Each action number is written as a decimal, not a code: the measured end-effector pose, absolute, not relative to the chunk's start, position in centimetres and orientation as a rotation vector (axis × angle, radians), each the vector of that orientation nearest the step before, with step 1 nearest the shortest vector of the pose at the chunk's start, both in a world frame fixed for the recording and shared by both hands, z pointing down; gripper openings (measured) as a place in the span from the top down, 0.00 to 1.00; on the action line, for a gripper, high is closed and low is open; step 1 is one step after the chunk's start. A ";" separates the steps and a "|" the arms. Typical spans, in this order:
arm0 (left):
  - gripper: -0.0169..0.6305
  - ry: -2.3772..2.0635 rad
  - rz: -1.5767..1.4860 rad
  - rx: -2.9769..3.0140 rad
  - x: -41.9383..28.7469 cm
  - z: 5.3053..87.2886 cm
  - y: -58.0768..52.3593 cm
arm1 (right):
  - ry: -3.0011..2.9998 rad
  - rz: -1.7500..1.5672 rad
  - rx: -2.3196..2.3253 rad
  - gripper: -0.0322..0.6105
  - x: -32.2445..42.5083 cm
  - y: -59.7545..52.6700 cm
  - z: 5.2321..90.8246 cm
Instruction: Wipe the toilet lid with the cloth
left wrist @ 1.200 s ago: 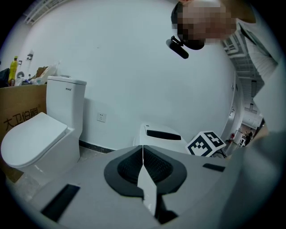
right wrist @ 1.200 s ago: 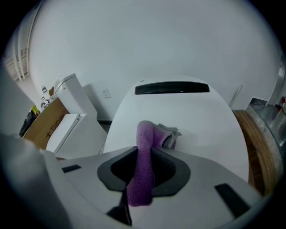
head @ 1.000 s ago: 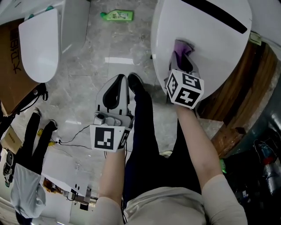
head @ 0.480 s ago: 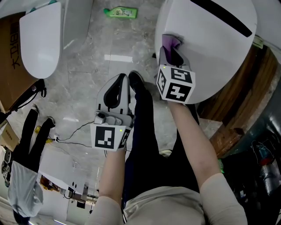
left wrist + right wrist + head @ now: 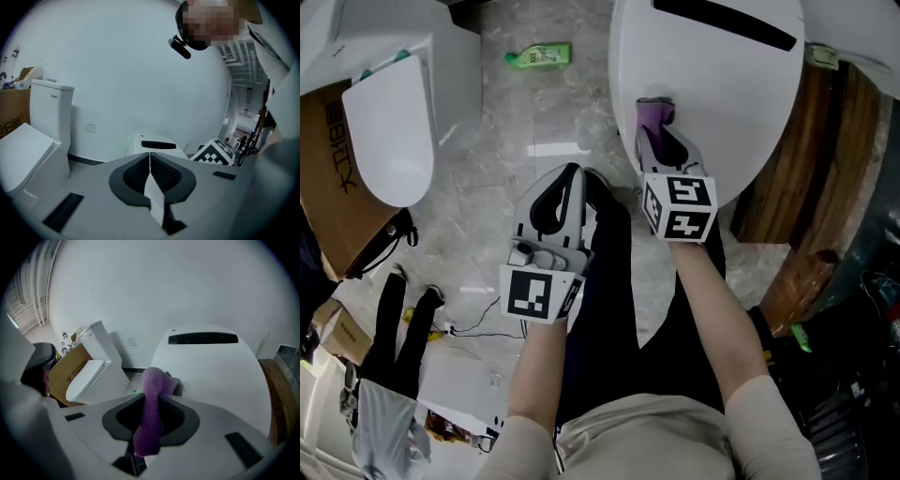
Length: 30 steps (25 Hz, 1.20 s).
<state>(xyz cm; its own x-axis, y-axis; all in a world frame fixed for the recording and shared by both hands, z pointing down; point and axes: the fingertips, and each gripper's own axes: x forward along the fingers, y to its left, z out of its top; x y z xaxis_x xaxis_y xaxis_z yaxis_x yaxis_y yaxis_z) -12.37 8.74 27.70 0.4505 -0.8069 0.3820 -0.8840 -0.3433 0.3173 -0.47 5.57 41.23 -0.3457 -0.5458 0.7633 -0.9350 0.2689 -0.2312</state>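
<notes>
The white toilet lid [image 5: 722, 84] is closed and fills the upper right of the head view. My right gripper [image 5: 661, 142] is shut on the purple cloth [image 5: 654, 114], which lies on the lid's near left part. In the right gripper view the cloth [image 5: 151, 416] hangs out between the jaws, with the lid [image 5: 225, 376] just beyond it. My left gripper [image 5: 569, 180] hangs over the floor to the left of the lid, shut and holding nothing. In the left gripper view its fingers [image 5: 151, 187] meet, and the lid [image 5: 157, 145] stands farther off.
A second white toilet [image 5: 389, 131] stands at the left beside a cardboard box [image 5: 323, 178]. A green bottle [image 5: 539, 56] lies on the grey floor at the back. Wooden boards [image 5: 811, 169] flank the lid on the right. Cables [image 5: 412, 305] run over the floor at lower left.
My right gripper has slid the purple cloth leftwards across the lid, toward its left edge. The left gripper has kept its place over the floor.
</notes>
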 end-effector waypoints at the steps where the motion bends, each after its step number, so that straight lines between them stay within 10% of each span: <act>1: 0.95 -1.388 0.223 2.245 -11.9 27.4 8.7 | -1.986 0.923 1.357 0.80 0.7 6.2 40.8; 15: 0.95 -1.364 0.241 2.287 -4.7 26.4 10.2 | -1.694 0.885 1.643 0.80 23.9 12.8 41.9; 30: 0.95 -1.401 0.337 2.279 -2.7 27.4 12.3 | -1.652 0.859 1.598 0.80 27.8 12.2 46.7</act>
<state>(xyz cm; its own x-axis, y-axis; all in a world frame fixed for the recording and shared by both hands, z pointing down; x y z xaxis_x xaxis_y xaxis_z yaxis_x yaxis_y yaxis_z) -2.70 12.34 27.42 0.4566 -0.7819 0.4244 -0.8894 -0.3889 0.2403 27.78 12.19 46.67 -0.0210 -0.5550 0.8316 -0.9995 0.0313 -0.0043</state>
